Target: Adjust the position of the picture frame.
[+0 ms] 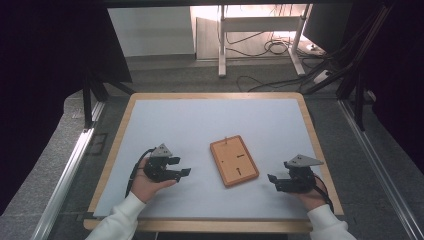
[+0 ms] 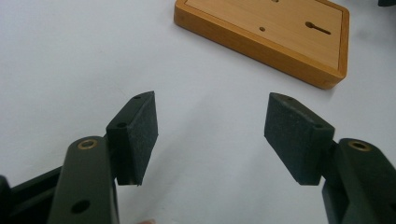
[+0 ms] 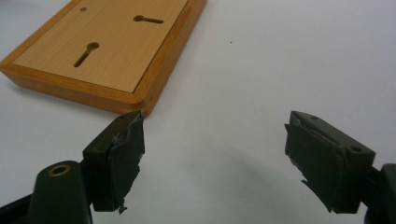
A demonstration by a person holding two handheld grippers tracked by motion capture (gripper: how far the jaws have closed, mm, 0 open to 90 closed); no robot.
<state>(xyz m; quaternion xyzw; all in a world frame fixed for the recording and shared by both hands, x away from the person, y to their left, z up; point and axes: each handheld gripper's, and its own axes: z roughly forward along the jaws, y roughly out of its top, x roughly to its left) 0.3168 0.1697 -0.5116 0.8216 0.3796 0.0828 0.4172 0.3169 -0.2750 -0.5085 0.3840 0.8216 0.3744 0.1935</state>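
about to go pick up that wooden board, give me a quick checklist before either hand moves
1. Left tongs open: ok, jaws spread, nothing between them.
2. Right tongs open: ok, jaws spread and empty.
3. Wooden board lying flat on the white table cover, slotted side up: ok.
4. Board free of both tongs: ok, a gap on each side.
5. Right pads sound: not ok, the lining looks torn and frayed at the edge.
6. Board's edge tall enough to pinch: cannot tell.
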